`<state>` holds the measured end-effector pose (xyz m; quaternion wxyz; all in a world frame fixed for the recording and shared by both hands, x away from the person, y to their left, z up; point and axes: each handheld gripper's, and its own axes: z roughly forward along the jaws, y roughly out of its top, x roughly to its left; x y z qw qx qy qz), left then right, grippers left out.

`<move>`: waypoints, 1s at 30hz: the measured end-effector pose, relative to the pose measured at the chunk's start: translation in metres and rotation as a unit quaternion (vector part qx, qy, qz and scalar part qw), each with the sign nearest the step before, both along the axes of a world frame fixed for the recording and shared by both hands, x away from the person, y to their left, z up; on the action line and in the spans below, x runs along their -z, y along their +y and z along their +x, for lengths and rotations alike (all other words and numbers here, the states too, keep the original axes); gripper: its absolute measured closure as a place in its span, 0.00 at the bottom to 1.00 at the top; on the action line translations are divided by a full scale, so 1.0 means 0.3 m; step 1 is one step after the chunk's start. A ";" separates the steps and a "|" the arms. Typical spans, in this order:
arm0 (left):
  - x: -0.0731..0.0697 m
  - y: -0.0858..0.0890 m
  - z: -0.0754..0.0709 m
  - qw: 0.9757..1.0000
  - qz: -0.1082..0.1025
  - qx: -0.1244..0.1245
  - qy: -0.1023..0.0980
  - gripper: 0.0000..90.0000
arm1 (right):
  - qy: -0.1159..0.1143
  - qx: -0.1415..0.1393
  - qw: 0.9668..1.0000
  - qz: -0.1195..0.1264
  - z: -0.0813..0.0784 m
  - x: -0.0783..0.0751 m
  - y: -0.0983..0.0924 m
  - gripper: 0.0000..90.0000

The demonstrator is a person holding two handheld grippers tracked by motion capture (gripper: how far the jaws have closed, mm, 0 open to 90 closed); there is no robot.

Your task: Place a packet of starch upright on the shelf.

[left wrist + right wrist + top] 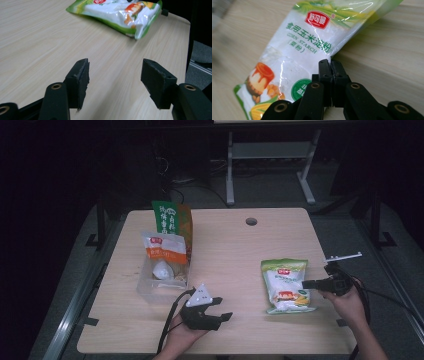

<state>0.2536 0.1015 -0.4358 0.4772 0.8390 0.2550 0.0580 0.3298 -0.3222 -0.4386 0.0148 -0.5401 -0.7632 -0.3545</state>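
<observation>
A green and white bag of corn starch (285, 285) lies flat on the right half of the wooden table (230, 245). My right gripper (306, 284) comes at it from the right. In the right gripper view the jaws are pressed together, and my right gripper (330, 62) is pinching the side edge of the bag (307, 45). My left gripper (222, 309) rests low near the table's front edge, pointing right. Its jaws stand apart with only bare wood between them (113, 72). The bag (117, 15) lies well beyond them.
A clear plastic bin (150, 287) on the left holds an orange and white packet (165, 247) and a white lump. A tall green and orange bag (172, 217) stands behind it. A round hole (251, 221) sits near the table's far edge.
</observation>
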 end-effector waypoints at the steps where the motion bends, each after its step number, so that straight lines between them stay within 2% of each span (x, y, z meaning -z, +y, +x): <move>1: -0.001 -0.011 0.003 1.000 -0.001 0.002 0.007 0.41 | -0.004 -0.003 1.000 0.001 -0.009 -0.007 0.009 0.98; 4: 0.002 -0.044 0.016 1.000 -0.002 0.009 0.019 0.39 | -0.023 -0.015 1.000 0.001 -0.033 -0.028 0.035 0.98; 8: 0.019 -0.083 0.041 0.999 -0.012 0.010 0.044 0.35 | -0.046 -0.035 0.998 0.010 -0.055 -0.056 0.074 0.98; 10: 0.030 -0.098 0.055 0.998 -0.016 0.013 0.061 0.33 | -0.057 -0.042 0.997 0.016 -0.066 -0.071 0.093 0.98; 14: 0.050 -0.124 0.082 0.996 -0.025 0.015 0.082 0.31 | -0.073 -0.056 0.996 0.017 -0.086 -0.099 0.135 0.99; 19: 0.075 -0.162 0.110 0.993 -0.040 0.011 0.114 0.30 | -0.100 -0.076 0.992 0.020 -0.110 -0.129 0.175 0.99; 22: 0.093 -0.187 0.128 0.990 -0.049 0.011 0.133 0.30 | -0.114 -0.090 0.989 0.021 -0.124 -0.150 0.194 0.99; 24: 0.104 -0.202 0.139 0.987 -0.056 0.012 0.153 0.30 | -0.126 -0.099 0.987 0.021 -0.131 -0.160 0.205 0.99; 27: 0.120 -0.220 0.154 0.983 -0.072 0.016 0.171 0.30 | -0.136 -0.109 0.984 0.019 -0.142 -0.174 0.218 0.99; 29: 0.129 -0.230 0.162 0.978 -0.086 0.020 0.190 0.31 | -0.142 -0.115 0.983 0.023 -0.148 -0.178 0.224 0.99; 30: 0.132 -0.235 0.166 0.975 -0.098 0.021 0.200 0.31 | -0.146 -0.118 0.982 0.023 -0.150 -0.180 0.227 0.99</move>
